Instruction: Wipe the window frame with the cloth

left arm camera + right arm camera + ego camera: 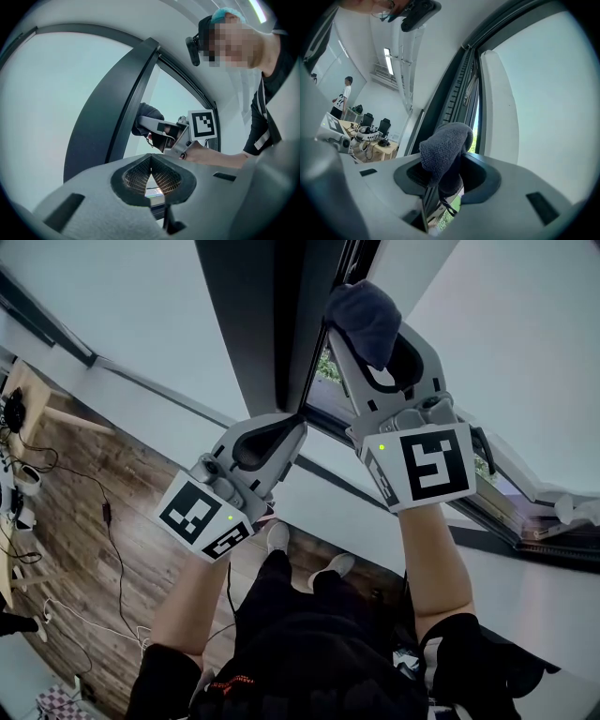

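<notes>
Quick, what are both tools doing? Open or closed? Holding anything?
Left tool: closed, jaws together, nothing between them.
Right tool: closed on the cloth.

I count two tools, the left tool (151, 171) and the right tool (443, 176), one cloth (446, 143), one window frame (248, 324), two office chairs (384, 125) by one bench (386, 148), and one person (345, 97) standing far off.

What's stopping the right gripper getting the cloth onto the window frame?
Probably nothing, so yes. The right gripper holds the cloth right beside the window frame; the left gripper sits lower down, out of its way.
</notes>
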The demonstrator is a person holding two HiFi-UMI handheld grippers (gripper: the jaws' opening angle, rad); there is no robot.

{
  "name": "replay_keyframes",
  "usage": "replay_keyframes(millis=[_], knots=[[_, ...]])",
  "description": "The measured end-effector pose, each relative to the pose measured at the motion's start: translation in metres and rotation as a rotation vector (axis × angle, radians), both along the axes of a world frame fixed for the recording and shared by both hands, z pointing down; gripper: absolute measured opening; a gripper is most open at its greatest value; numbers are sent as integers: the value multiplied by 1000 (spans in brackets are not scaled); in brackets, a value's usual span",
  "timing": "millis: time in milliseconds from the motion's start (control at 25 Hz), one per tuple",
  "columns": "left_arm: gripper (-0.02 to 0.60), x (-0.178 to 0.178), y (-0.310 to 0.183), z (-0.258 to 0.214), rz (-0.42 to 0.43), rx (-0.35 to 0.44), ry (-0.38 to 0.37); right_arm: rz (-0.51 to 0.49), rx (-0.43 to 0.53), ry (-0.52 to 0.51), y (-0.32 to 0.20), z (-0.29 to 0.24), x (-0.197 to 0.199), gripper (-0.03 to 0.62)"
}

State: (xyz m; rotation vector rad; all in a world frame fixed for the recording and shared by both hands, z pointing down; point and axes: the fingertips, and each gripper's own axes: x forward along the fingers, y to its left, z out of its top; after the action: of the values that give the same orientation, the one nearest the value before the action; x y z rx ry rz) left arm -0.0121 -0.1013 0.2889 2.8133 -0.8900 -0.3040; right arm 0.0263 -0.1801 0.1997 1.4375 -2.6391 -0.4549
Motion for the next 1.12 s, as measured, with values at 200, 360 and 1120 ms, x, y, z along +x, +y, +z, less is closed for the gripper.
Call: replay_keyframes(millis=[200, 360, 1120], knots=[[20, 0, 1, 12, 1, -22, -2, 4, -34, 5, 0, 21, 1, 156], [20, 3, 1, 20, 3, -40, -5, 9, -63, 5, 0, 39, 4, 156], [20, -1, 3, 70, 8, -127, -15, 28, -198, 20, 0, 128, 4, 156]])
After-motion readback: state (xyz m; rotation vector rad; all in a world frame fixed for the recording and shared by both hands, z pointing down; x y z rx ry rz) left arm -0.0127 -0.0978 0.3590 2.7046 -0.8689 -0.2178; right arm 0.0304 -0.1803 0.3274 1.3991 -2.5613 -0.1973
